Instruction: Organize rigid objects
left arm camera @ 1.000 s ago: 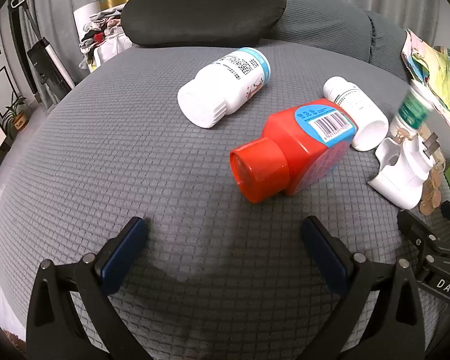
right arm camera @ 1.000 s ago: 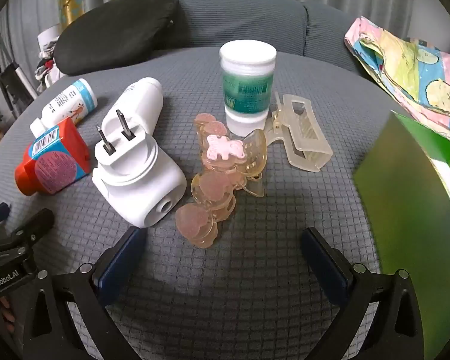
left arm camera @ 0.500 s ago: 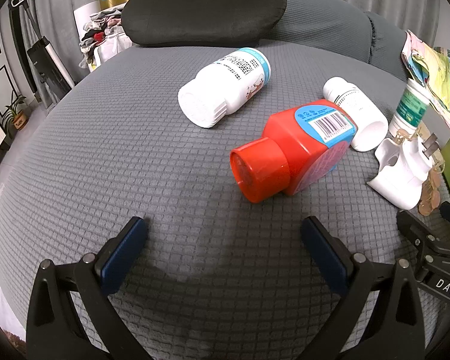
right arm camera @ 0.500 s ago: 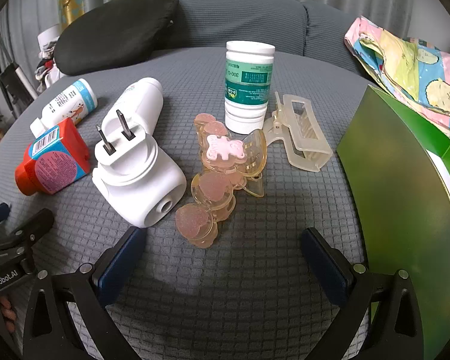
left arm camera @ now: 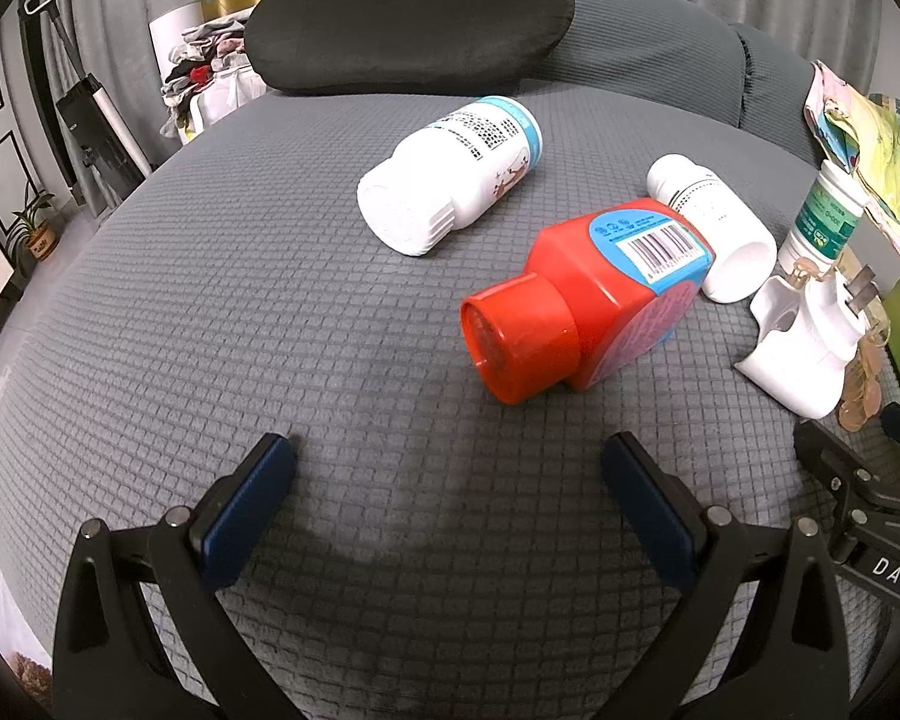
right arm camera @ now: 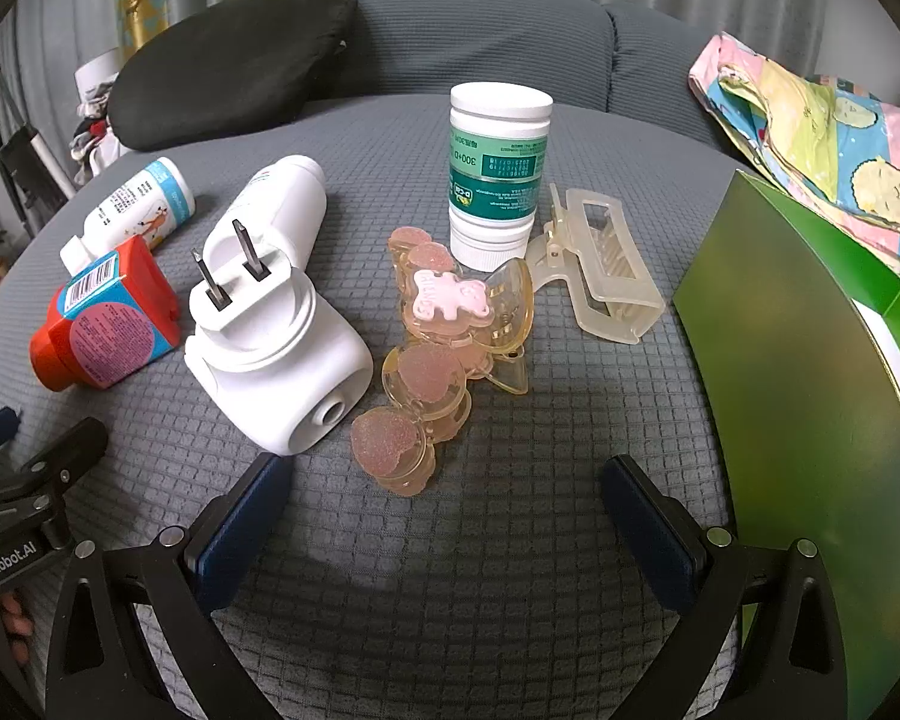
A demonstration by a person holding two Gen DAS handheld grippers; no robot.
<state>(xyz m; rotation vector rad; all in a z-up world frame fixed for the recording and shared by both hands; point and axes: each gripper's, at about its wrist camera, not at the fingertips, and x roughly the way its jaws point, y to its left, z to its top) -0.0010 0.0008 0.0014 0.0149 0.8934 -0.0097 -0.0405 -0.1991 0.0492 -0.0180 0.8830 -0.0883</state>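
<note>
On the grey cushion lie a red bottle (left arm camera: 582, 306) (right arm camera: 105, 315), a white bottle with a blue band (left arm camera: 456, 180) (right arm camera: 135, 210) and a plain white bottle (left arm camera: 714, 228) (right arm camera: 288, 198), all on their sides. A green-labelled bottle (right arm camera: 498, 168) (left arm camera: 825, 219) stands cap-down. In front of it are a white plug device (right arm camera: 276, 336) (left arm camera: 804, 330), a pink-amber hair clip (right arm camera: 438, 348) and a clear claw clip (right arm camera: 606, 267). My left gripper (left arm camera: 447, 498) is open, short of the red bottle. My right gripper (right arm camera: 444, 516) is open, just before the pink clip.
A green box (right arm camera: 810, 396) stands at the right, close to my right finger. A colourful cloth (right arm camera: 822, 126) lies behind it. A black cushion (left arm camera: 408, 24) rests at the back of the grey seat (left arm camera: 240, 300). The cushion's left half is bare.
The green-labelled bottle, blurred and tilted a second ago, now stands still upside down. The green box at the right has shifted in the right wrist view. Both grippers stay open.
</note>
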